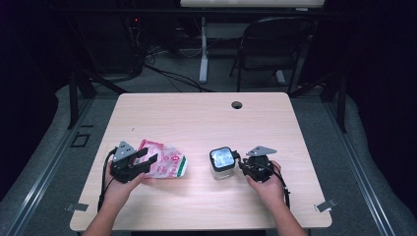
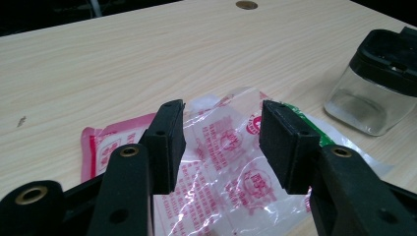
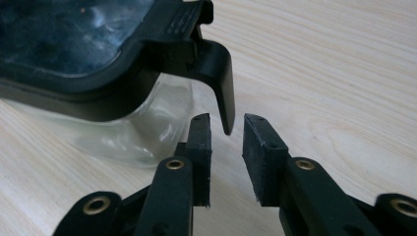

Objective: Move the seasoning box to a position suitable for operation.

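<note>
The clear jar (image 1: 222, 169) with its black lid (image 1: 222, 158) stands on the bench (image 1: 196, 118), a little right of the middle of the high view. The lid's latch tab (image 3: 223, 78) hangs just above the gap between the jaws of my right gripper (image 3: 226, 142); they are narrow but released, pressing on nothing. In the lower left of the same view, the red and white plastic bag (image 1: 164, 164) lies flat, and my left gripper (image 2: 221, 142) stands over it, jaws apart, grasping nothing.

High view overhead; 2 gripper views close.
</note>
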